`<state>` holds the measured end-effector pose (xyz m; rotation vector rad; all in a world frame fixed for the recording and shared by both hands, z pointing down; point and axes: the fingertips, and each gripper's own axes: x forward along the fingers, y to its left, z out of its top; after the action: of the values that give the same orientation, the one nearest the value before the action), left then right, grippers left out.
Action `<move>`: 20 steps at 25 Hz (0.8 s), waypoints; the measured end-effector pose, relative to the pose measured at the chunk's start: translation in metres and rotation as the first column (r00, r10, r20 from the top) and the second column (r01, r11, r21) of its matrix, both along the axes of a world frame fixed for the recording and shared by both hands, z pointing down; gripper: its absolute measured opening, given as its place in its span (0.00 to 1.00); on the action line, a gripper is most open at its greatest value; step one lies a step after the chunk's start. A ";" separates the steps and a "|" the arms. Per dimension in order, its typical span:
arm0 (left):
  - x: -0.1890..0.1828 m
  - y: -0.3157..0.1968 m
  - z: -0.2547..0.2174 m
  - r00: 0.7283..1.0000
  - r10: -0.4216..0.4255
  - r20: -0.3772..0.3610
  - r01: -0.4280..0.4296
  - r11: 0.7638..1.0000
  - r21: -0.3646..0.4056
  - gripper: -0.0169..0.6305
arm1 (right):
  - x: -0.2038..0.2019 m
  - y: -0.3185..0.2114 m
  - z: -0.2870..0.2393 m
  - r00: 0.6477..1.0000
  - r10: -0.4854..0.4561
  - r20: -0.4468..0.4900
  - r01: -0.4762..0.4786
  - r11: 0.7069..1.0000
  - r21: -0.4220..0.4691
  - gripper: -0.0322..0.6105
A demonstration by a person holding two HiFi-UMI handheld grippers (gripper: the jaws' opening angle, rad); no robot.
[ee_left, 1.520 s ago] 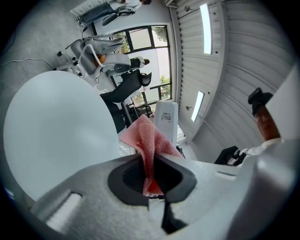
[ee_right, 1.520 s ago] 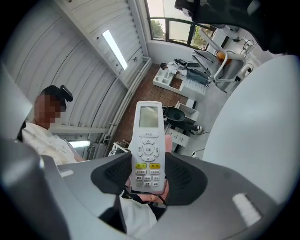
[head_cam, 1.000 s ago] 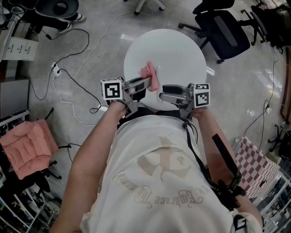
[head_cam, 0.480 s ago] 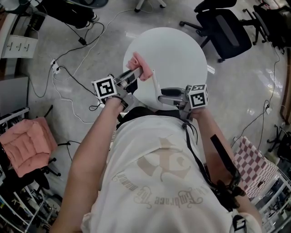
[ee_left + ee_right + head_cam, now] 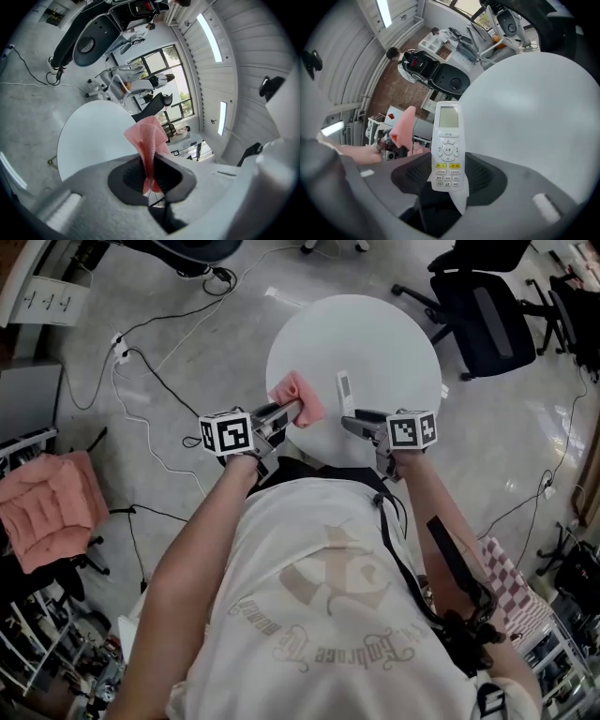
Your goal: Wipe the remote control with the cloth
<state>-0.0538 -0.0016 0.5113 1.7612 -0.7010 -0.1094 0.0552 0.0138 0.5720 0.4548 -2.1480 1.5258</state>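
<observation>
My left gripper (image 5: 292, 412) is shut on a pink cloth (image 5: 300, 397), which sticks up from between its jaws (image 5: 146, 140) over the near left part of the round white table (image 5: 384, 343). My right gripper (image 5: 352, 420) is shut on the lower end of a white remote control (image 5: 344, 392). In the right gripper view the remote (image 5: 448, 147) stands up from the jaws with its screen and buttons facing the camera. The cloth (image 5: 404, 126) shows to its left, a short gap apart from it. Both grippers are held over the table's near edge.
Black office chairs (image 5: 487, 306) stand behind the table on the right. Cables (image 5: 159, 381) and a power strip lie on the grey floor to the left. A pink cushioned chair (image 5: 42, 512) is at far left. The person's torso fills the lower head view.
Both grippers have sunk toward the table with their loads. The remote swung from tilted left to pointing away. The cloth moved out to the left, then came back beside the remote.
</observation>
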 end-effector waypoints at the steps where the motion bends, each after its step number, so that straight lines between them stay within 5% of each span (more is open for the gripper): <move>1: -0.001 0.005 0.003 1.000 -0.004 0.003 0.004 1.000 -0.010 0.05 | 0.001 -0.005 0.006 0.999 0.011 -0.030 -0.011 1.000 -0.010 0.41; 10: -0.016 0.022 0.016 1.000 -0.031 0.002 0.031 0.998 -0.061 0.05 | 0.005 -0.048 0.046 0.960 0.112 -0.257 -0.109 0.994 0.025 0.41; 20: -0.016 0.003 0.020 0.999 -0.008 0.054 0.011 0.998 -0.054 0.05 | 0.029 -0.072 0.071 0.851 0.085 -0.518 -0.027 0.993 0.117 0.41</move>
<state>-0.0699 0.0014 0.5316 1.7141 -0.7444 -0.0494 0.0846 -0.0581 0.6428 0.8681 -1.7935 1.1427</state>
